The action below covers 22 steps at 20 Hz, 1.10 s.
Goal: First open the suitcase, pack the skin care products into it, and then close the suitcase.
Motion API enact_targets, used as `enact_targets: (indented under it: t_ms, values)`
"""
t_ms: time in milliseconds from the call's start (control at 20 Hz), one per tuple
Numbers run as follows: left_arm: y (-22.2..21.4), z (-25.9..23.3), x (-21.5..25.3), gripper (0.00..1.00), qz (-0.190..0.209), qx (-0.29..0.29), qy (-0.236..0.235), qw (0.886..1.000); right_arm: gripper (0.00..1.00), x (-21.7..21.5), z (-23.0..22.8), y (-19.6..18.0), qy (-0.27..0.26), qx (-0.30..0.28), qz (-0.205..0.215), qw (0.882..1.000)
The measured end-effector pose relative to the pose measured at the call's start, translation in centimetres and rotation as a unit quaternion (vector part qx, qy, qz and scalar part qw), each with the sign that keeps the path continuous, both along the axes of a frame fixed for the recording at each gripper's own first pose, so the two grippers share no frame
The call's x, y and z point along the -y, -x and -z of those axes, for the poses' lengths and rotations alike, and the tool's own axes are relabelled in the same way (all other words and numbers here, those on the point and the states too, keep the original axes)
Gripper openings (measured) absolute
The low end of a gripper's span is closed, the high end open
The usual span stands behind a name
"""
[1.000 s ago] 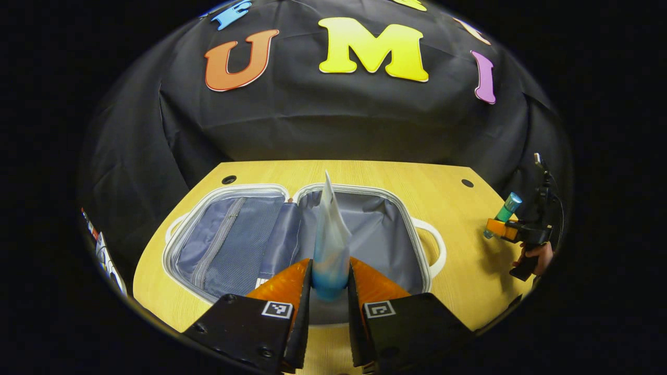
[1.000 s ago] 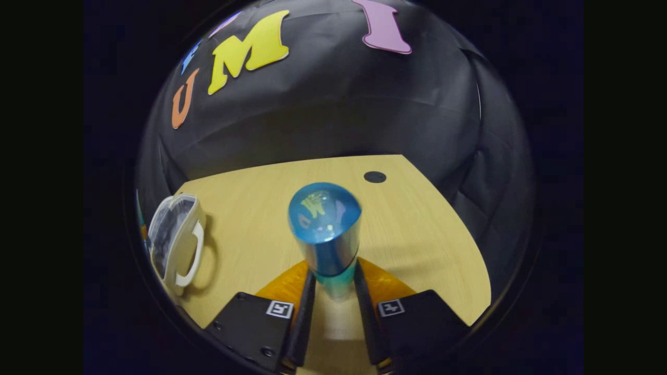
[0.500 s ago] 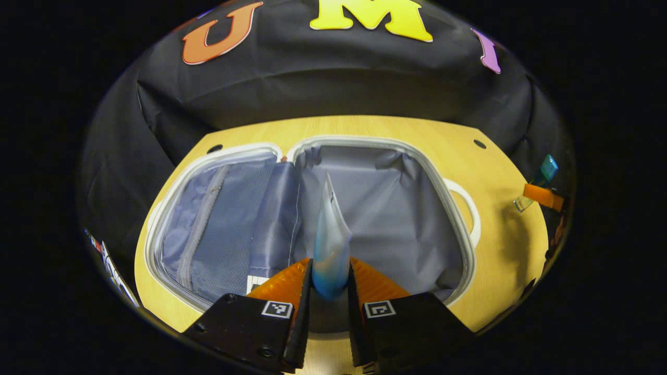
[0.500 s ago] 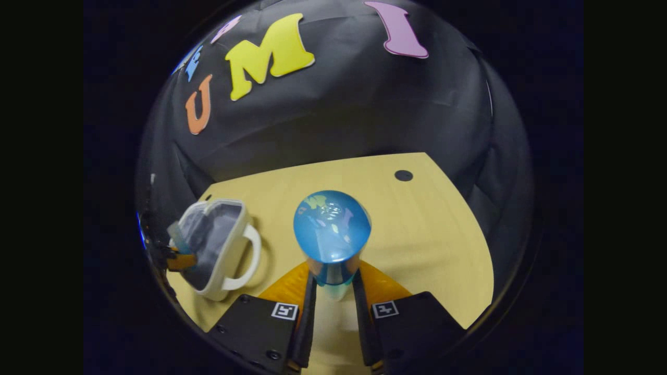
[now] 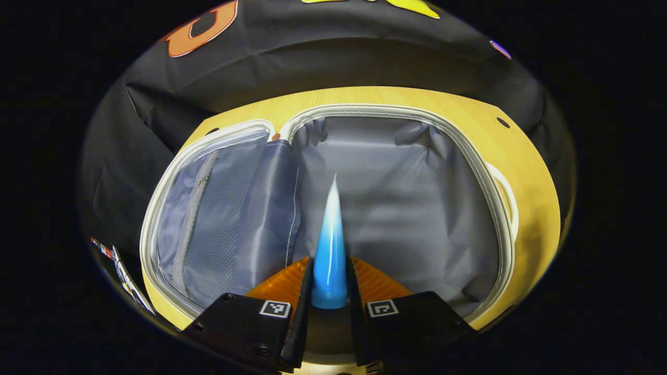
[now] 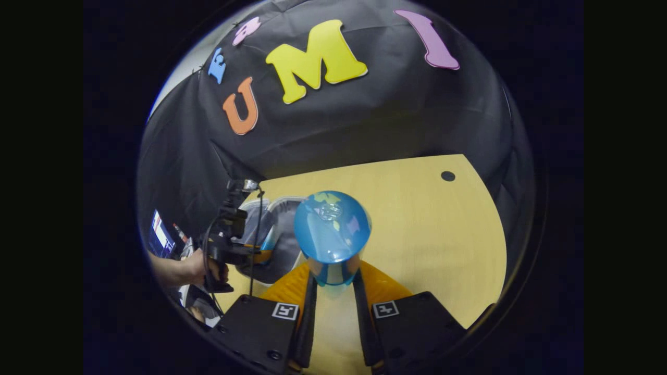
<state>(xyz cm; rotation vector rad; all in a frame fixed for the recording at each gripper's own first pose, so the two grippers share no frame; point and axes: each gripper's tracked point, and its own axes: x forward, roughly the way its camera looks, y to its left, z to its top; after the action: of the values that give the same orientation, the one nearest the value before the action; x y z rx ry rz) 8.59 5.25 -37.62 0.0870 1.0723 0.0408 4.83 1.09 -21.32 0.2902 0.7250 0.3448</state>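
Note:
The suitcase lies open on the wooden table, grey lining showing in both halves. My left gripper is shut on a blue-to-white tube, held over the right half with its flat end pointing forward. My right gripper is shut on a bottle with a blue cap, held above the table. In the right gripper view the left gripper shows farther off, held by a hand, over the suitcase.
The left half of the suitcase has a mesh zip pocket. A white handle sticks out at the case's right side. Bare tabletop stretches to the right, with a round hole near the far edge.
My left gripper has moved forward and down over the open suitcase with the tube. My right gripper has turned towards the suitcase, bringing the other gripper and hand into its view.

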Motion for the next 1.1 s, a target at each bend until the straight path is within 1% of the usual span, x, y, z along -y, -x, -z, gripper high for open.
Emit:
enact_targets:
  t_ms: [50,150,250,350,400,500,550,600,650,750,800,850,900,950,1000,1100]
  values:
    - [-0.6,0.3,0.0,0.39,0.000,0.007,0.001,1.000,0.35,-0.1,-0.3,0.1,0.002,0.003,-0.001,1.000]
    - [-1.0,0.3,0.5,0.39,0.004,0.009,0.006,1.000,0.35,-0.3,-0.8,0.7,0.001,0.002,-0.002,1.000]
    - [-0.8,0.6,1.9,0.42,0.011,0.005,0.034,0.999,0.35,-1.0,-0.6,1.3,0.009,-0.006,-0.010,1.000]
    - [-0.7,0.5,2.2,0.47,0.005,0.008,0.044,0.999,0.35,-1.9,-0.6,1.6,0.014,-0.011,-0.020,1.000]
    - [-0.7,0.1,2.5,0.58,0.003,0.015,0.051,0.999,0.35,-2.5,-0.6,1.6,0.018,-0.011,-0.029,0.999]
    - [-0.7,-2.3,2.5,0.75,0.000,0.048,0.064,0.997,0.35,-4.6,-0.9,1.0,0.027,-0.014,-0.053,0.998]
    - [-0.5,-3.8,2.3,0.92,-0.003,0.069,0.068,0.995,0.35,-5.8,-1.2,0.6,0.027,-0.013,-0.063,0.998]
    - [-0.2,-5.6,1.7,0.87,-0.009,0.094,0.071,0.993,0.35,-7.4,-1.5,-0.2,0.026,-0.008,-0.073,0.997]
    - [0.2,-7.3,0.8,0.91,-0.018,0.122,0.073,0.990,0.35,-9.2,-1.6,-1.1,0.029,-0.006,-0.087,0.996]
    - [1.7,-10.3,-1.4,0.93,-0.040,0.164,0.076,0.983,0.35,-13.0,-0.7,-2.3,0.033,-0.015,-0.113,0.993]
    - [3.2,-11.6,-2.8,0.93,-0.049,0.179,0.082,0.979,0.35,-15.2,0.2,-3.0,0.033,-0.024,-0.122,0.992]
    - [5.2,-12.3,-4.7,0.93,-0.065,0.186,0.089,0.976,0.35,-18.1,2.8,-3.9,0.046,-0.042,-0.132,0.989]
    - [6.3,-12.3,-5.7,0.93,-0.076,0.185,0.094,0.975,0.35,-20.1,5.8,-4.6,0.066,-0.066,-0.135,0.986]
    - [9.4,-12.8,-8.5,0.93,-0.107,0.188,0.102,0.971,0.35,-21.5,8.9,-4.8,0.073,-0.111,-0.124,0.983]
    - [10.6,-12.7,-9.7,0.93,-0.119,0.188,0.105,0.969,0.35,-21.8,10.5,-4.8,0.072,-0.136,-0.109,0.982]
    - [12.6,-12.6,-11.3,0.93,-0.131,0.190,0.104,0.967,0.35,-21.9,12.2,-4.6,0.071,-0.161,-0.092,0.980]
